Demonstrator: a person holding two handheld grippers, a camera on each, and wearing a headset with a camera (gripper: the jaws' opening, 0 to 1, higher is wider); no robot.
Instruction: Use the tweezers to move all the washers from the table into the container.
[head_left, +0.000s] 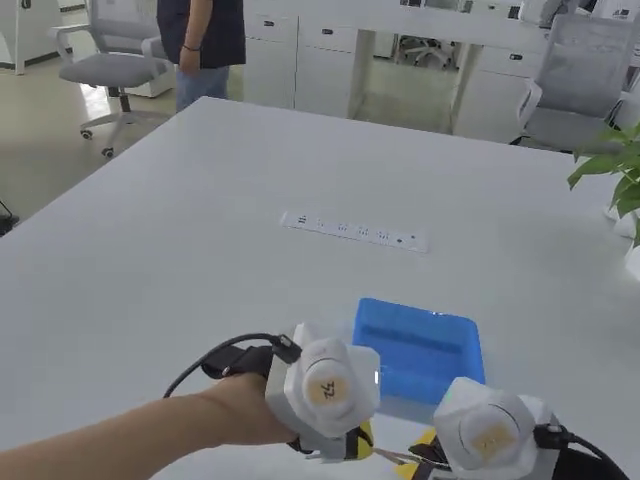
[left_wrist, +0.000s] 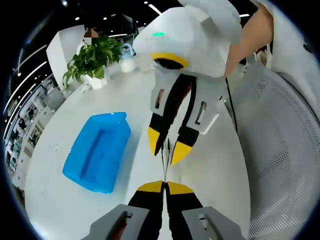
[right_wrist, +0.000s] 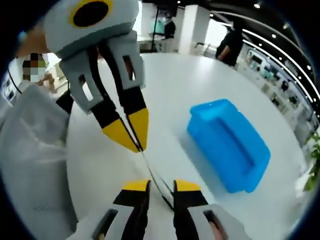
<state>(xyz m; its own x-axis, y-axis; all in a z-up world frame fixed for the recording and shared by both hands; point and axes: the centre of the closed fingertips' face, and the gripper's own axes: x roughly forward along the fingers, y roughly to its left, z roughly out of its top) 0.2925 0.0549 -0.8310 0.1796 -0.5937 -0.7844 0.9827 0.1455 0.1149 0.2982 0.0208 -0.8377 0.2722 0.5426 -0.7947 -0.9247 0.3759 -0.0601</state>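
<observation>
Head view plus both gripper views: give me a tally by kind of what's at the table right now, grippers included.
blue container: 1
tweezers: 1
grippers: 2, the left gripper and the right gripper
power strip: 1
Total: 5

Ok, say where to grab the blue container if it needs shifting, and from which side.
Grip the blue container by the rim of its near long wall, coming straight down from above, with one jaw inside and one outside. It lies open side up, with thin raised walls around a hollow, and its body is probably too wide to span.
</observation>
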